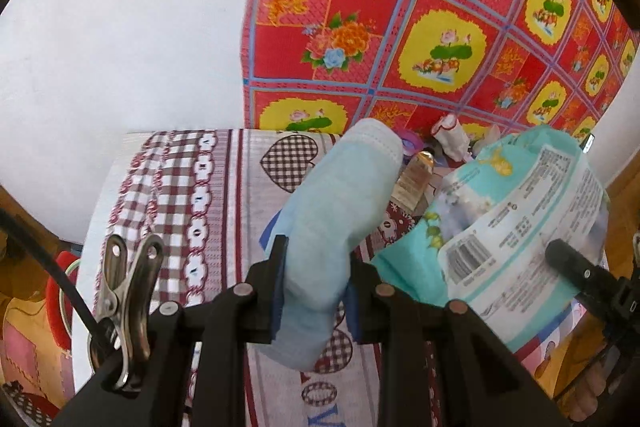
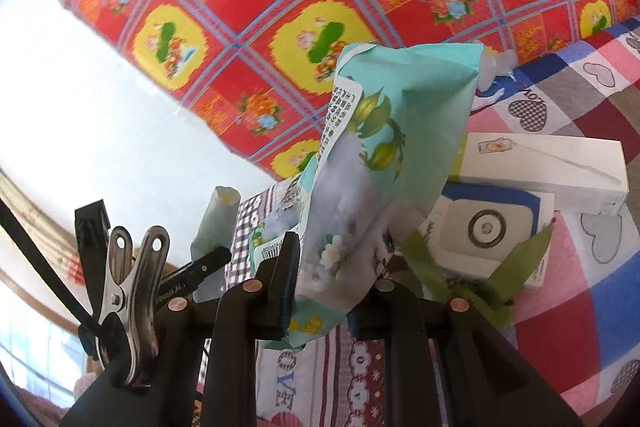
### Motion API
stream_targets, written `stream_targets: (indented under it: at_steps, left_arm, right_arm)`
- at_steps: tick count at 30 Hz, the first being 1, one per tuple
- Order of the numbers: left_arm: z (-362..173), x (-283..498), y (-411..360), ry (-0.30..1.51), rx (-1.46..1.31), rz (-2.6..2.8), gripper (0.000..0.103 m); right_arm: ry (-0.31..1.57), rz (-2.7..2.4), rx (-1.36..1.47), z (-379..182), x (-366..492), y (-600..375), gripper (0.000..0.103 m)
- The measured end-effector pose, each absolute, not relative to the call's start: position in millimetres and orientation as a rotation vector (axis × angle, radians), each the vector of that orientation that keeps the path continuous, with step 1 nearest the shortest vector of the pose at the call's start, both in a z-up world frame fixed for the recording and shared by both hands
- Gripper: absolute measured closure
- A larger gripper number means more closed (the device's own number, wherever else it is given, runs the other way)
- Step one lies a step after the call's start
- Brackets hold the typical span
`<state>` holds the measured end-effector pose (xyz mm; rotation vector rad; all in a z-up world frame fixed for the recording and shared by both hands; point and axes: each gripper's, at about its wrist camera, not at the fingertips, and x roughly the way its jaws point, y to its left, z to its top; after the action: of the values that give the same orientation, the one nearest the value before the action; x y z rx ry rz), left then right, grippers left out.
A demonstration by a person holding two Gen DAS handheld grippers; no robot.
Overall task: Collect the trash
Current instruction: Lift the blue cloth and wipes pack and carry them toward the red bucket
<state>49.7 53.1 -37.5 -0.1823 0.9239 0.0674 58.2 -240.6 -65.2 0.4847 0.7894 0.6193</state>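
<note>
A crumpled light blue face mask is clamped between the pads of my left gripper, above the bed. To its right hangs a teal printed snack bag with a finger of my right gripper against it. In the right wrist view that teal bag stands upright in my right gripper, which is shut on its lower end. At the left of that view I see the mask and a black finger of the left gripper.
The bed has a checked heart-print sheet. A red floral mat leans on the white wall behind it. A small tube and scraps lie at the mat's foot. Two white boxes and green strips lie on the bed.
</note>
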Motion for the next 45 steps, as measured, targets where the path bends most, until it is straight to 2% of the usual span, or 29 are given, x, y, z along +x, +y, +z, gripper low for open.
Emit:
stream_targets:
  at_steps: [15,31,45]
  left_arm:
    - [-19,-29,48,0.873,-0.218,0.154,0.078]
    - [-7,-69,58,0.872,-0.211,0.227,0.078]
    - [-4,-110,132,0.855,-0.256,0.272,0.078]
  right_arm:
    - [0.772,0.747,0.393,-52,-1,-228,0.082]
    - [0.751,0.821,0.391,-53,-27,-211,0.082]
    - [0.765,0.872,0.372,-46,-47,-154,0.082]
